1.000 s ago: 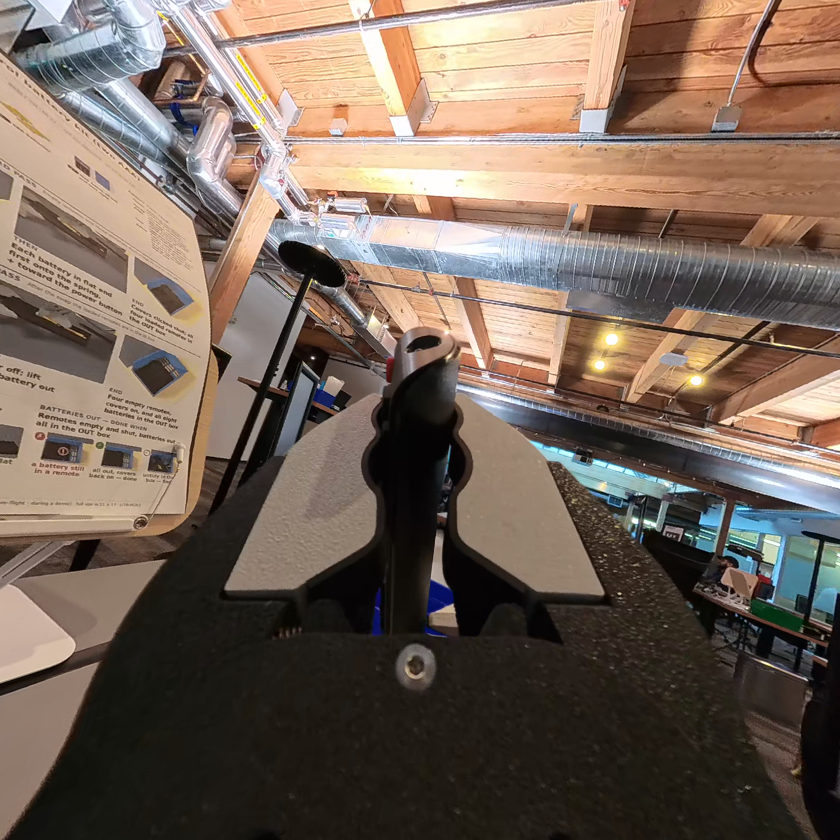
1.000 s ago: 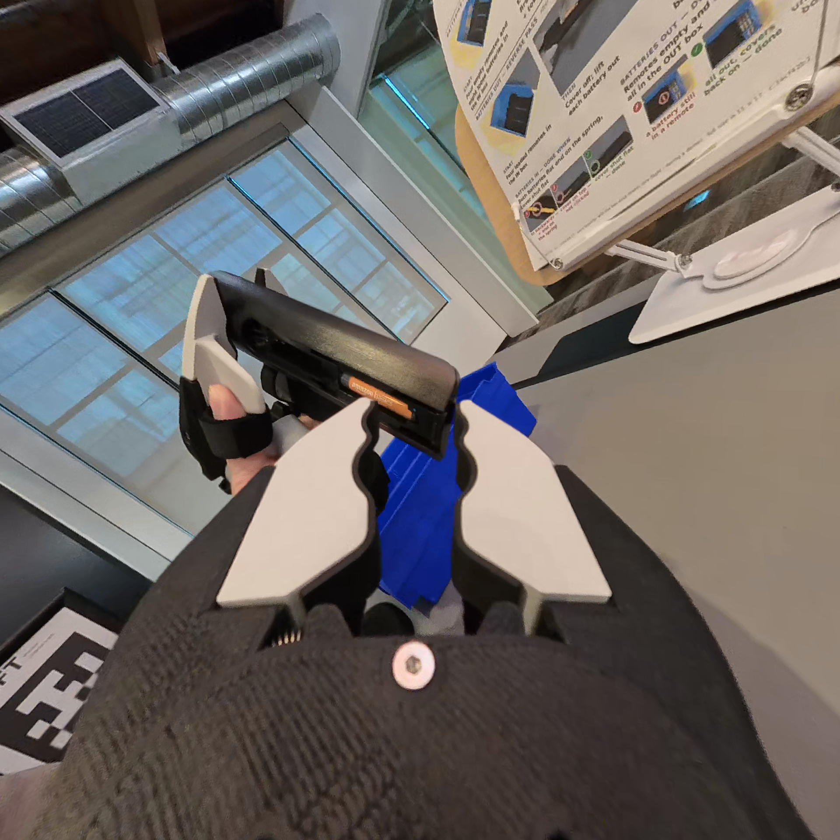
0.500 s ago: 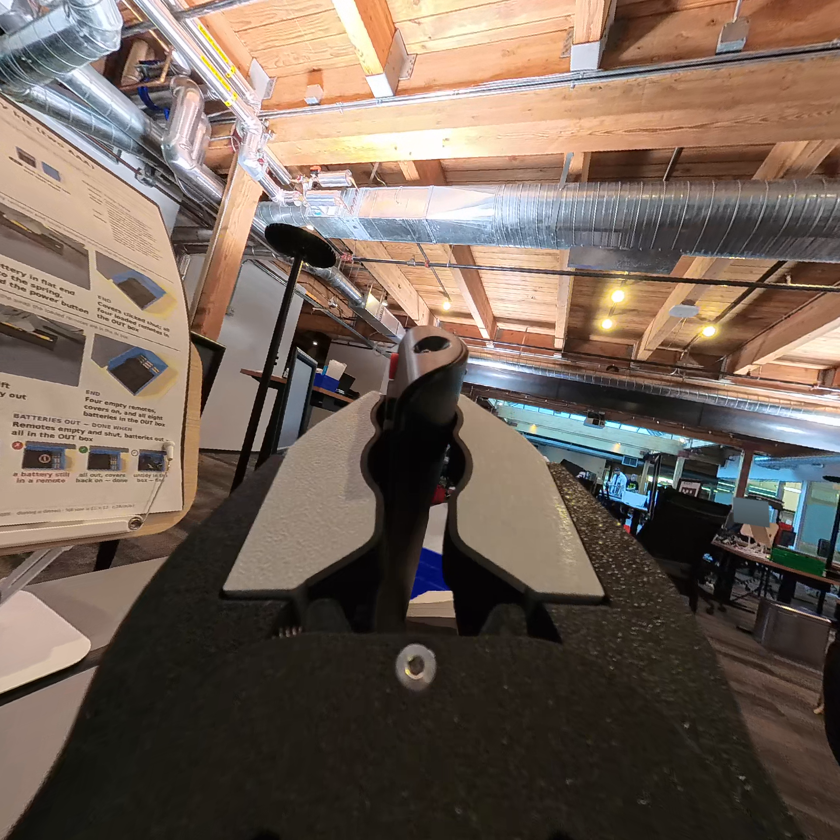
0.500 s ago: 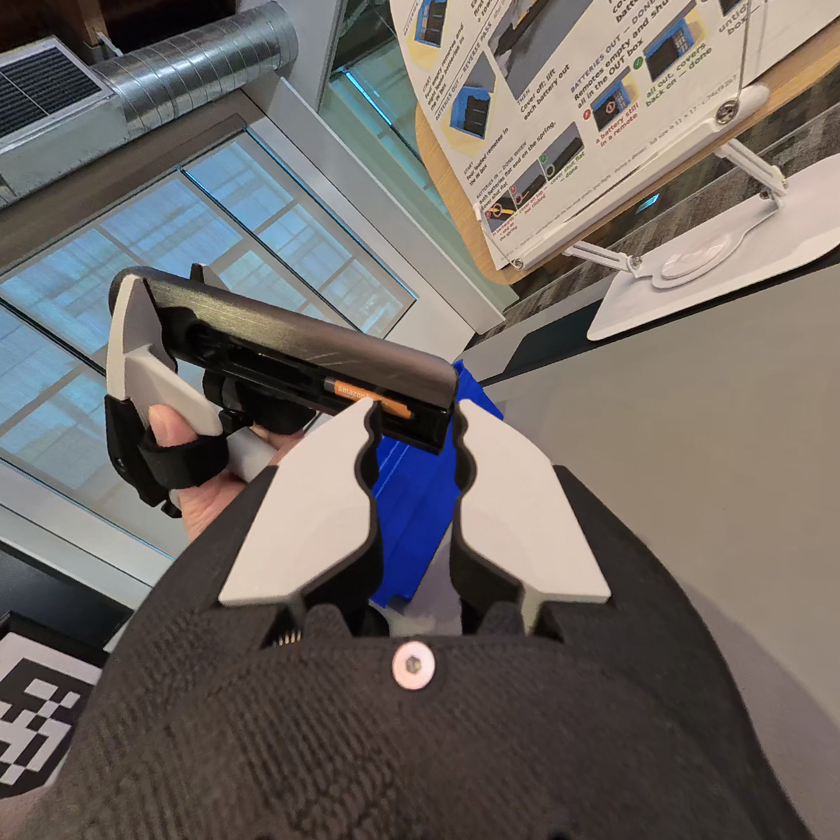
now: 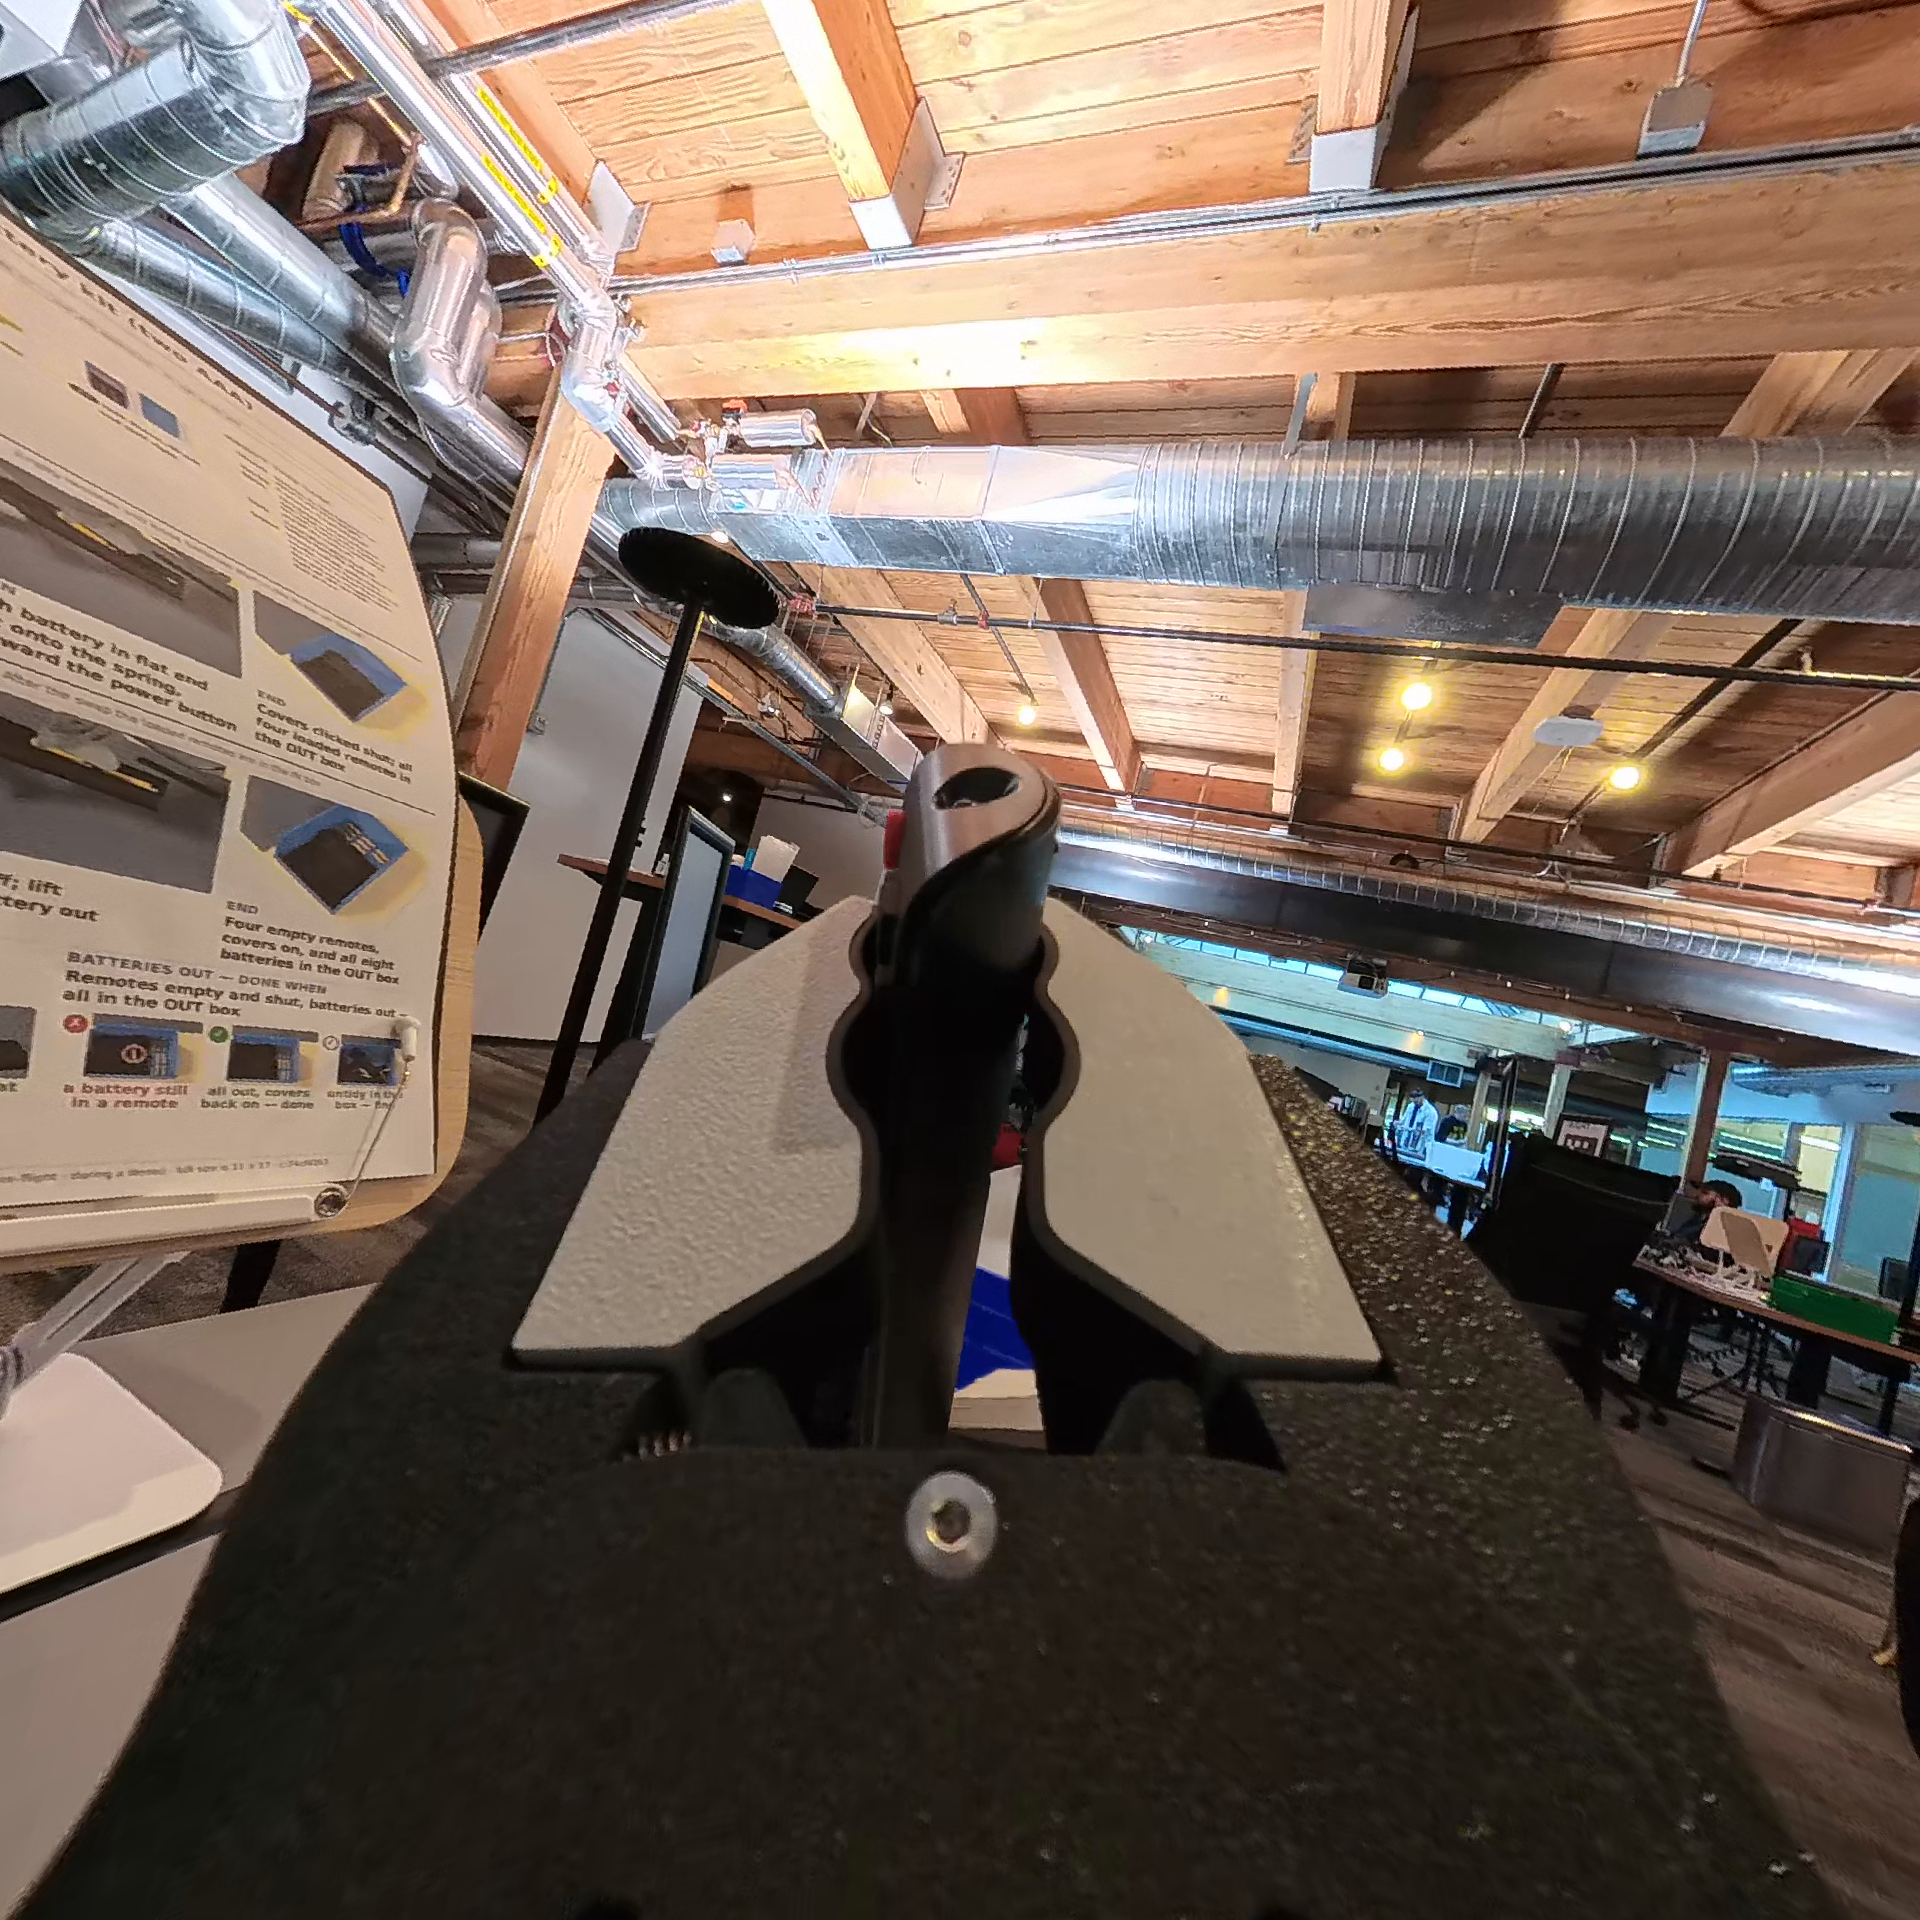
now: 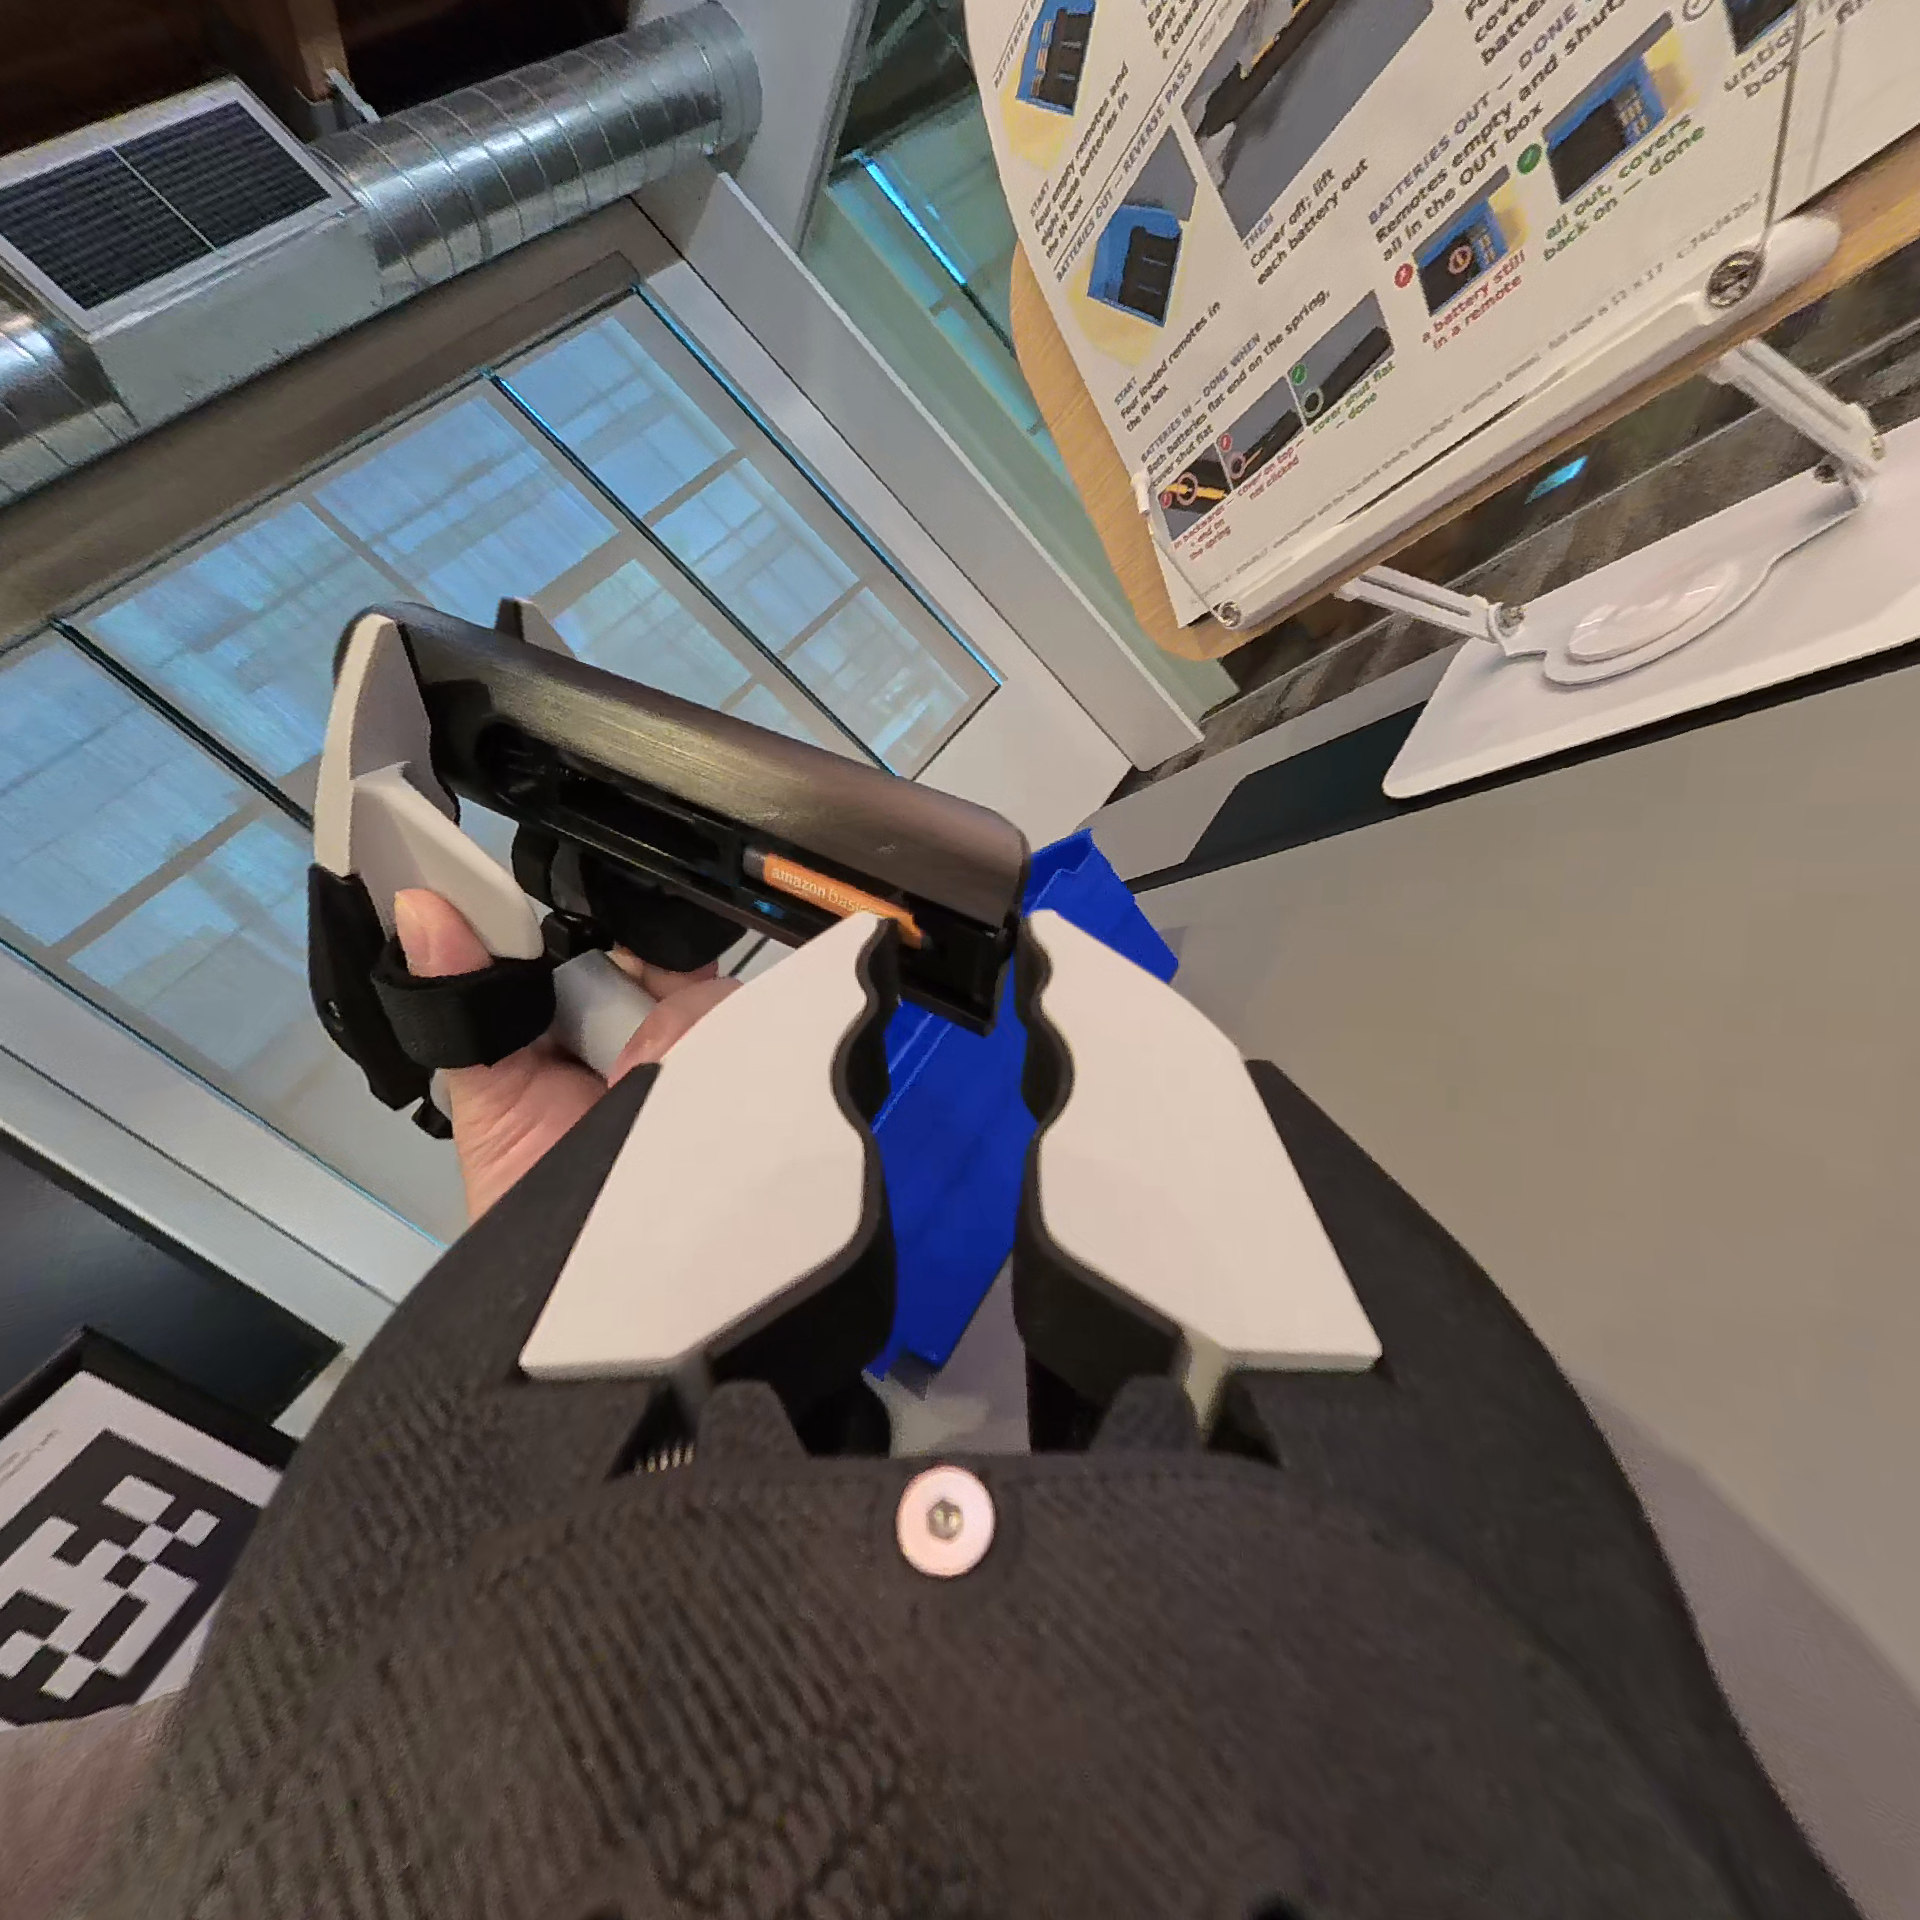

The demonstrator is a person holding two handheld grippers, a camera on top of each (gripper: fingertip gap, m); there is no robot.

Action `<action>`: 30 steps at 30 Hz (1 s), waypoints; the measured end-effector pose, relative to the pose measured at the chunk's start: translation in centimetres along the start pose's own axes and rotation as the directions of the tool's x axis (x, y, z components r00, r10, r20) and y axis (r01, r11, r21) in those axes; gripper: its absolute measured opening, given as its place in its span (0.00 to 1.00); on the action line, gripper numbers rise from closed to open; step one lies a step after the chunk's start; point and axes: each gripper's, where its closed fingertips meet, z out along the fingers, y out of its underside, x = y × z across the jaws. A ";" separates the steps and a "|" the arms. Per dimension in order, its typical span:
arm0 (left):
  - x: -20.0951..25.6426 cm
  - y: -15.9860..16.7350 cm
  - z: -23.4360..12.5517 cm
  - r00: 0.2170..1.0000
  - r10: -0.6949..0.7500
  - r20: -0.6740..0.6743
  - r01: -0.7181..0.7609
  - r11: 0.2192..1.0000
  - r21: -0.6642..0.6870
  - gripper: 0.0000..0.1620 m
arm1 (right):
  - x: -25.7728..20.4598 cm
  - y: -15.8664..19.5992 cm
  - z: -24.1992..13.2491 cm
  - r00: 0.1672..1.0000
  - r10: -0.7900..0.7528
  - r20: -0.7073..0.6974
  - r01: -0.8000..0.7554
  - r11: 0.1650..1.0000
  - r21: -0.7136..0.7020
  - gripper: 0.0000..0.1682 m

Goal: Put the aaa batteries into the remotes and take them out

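Note:
My left gripper (image 5: 951, 997) is shut on a black remote (image 5: 966, 914) that stands up between the jaws, its end toward the ceiling. In the right wrist view the remote (image 6: 727, 769) lies sideways in the left gripper (image 6: 447, 665), with its battery bay open toward me. One orange and black AAA battery (image 6: 831, 894) lies in the bay near the remote's right end. My right gripper (image 6: 951, 940) is open and empty, its tips right at that end of the remote, beside the battery. A blue bin (image 6: 966, 1143) sits below, between my fingers.
An instruction board on a white stand (image 6: 1455, 260) is at the back of the grey table (image 6: 1558, 1039); it also shows in the left wrist view (image 5: 208, 831). A black and white marker card (image 6: 94, 1558) lies at lower left. The blue bin (image 5: 992, 1330) shows behind the left jaws.
The left gripper tilted a little with the remote and came back. The right gripper stays at the remote's end. Both grips are unchanged.

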 end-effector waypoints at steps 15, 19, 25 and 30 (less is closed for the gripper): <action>-0.5 -0.4 -0.3 1.000 0.005 0.029 -0.006 1.000 0.023 0.14 | 0.2 0.1 0.1 0.988 0.064 0.143 -0.067 0.998 0.014 0.08; -1.2 0.1 -0.3 0.999 0.032 0.044 -0.032 0.999 0.002 0.15 | 0.7 0.5 -0.4 0.984 0.043 0.173 -0.045 0.999 0.007 0.10; -4.2 2.7 -0.7 0.993 0.033 0.114 -0.027 0.998 -0.054 0.14 | 3.4 1.8 0.6 0.953 0.237 0.187 -0.234 0.971 -0.041 0.29; -5.0 4.4 -0.8 0.986 0.080 0.145 -0.066 0.993 -0.097 0.15 | 4.0 1.8 1.8 0.933 0.307 0.188 -0.298 0.952 -0.075 0.39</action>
